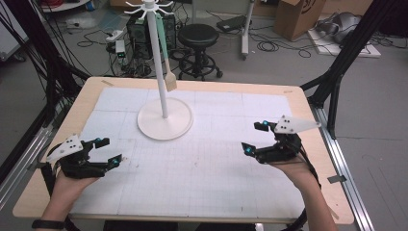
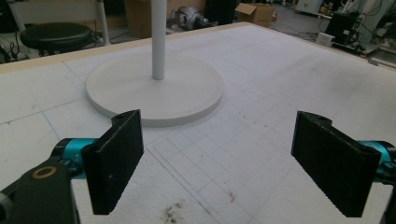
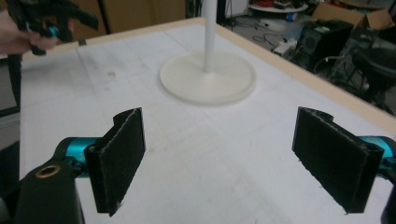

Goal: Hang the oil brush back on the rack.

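Observation:
A white stand (image 1: 165, 126) with a round base and a tall pole rises at the back middle of the white mat (image 1: 202, 168). A brush (image 1: 170, 82) with a pale green handle hangs from a hook at the top of the pole, its bristle head down beside the pole. My left gripper (image 1: 111, 150) rests low at the front left, open, with nothing between its jaws. At the right, my right gripper (image 1: 254, 137) is also open and empty. The left gripper view has the stand base (image 2: 154, 88) just beyond my open left gripper (image 2: 224, 163). Farther off, the stand base (image 3: 208, 77) lies ahead of my open right gripper (image 3: 224, 163).
The wooden table edge (image 1: 192, 83) frames the mat. Behind the table stand a black stool (image 1: 198, 36), a computer tower (image 1: 139, 29) with cables, and a cardboard box (image 1: 298, 14). Black frame legs (image 1: 337, 82) rise at the right. The other hand's gripper (image 3: 46, 23) shows far left.

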A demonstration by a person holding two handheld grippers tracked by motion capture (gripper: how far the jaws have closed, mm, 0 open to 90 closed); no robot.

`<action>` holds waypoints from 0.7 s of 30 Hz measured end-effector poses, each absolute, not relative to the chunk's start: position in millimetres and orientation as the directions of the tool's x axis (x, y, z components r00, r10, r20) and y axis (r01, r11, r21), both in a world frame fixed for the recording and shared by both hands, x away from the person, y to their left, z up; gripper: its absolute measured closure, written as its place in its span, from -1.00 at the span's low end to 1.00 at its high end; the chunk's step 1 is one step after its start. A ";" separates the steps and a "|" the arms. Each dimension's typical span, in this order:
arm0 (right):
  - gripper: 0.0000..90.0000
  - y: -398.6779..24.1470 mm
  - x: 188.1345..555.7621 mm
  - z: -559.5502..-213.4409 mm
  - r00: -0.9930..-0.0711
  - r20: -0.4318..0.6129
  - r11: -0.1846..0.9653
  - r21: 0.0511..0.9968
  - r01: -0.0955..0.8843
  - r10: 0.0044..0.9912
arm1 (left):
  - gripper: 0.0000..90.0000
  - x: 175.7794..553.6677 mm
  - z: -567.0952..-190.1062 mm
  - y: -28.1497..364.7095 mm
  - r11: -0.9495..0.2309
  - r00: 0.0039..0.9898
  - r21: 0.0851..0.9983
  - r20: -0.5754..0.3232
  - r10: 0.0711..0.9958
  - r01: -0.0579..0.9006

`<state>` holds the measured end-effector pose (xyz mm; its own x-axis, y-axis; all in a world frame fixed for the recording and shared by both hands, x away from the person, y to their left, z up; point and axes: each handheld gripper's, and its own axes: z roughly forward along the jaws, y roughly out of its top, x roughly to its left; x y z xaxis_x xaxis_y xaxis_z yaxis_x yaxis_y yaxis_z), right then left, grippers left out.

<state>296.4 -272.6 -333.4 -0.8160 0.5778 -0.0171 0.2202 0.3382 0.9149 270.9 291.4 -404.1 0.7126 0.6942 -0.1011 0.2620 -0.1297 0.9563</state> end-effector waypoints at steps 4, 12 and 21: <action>-0.65 -285.3 284.7 -360.1 -0.799 0.008 0.321 0.914 0.250 0.601 | -0.62 269.3 -405.5 293.0 -0.125 0.709 0.958 -0.100 0.698 0.258; -0.65 -306.7 272.5 -403.6 -0.756 0.069 0.293 0.896 0.334 0.651 | -0.62 266.4 -409.7 292.8 -0.131 0.712 0.960 -0.089 0.697 0.249; -0.65 -322.2 268.9 -434.0 -0.702 0.039 0.312 0.877 0.364 0.711 | -0.61 263.4 -416.5 291.6 -0.172 0.697 0.958 -0.038 0.716 0.229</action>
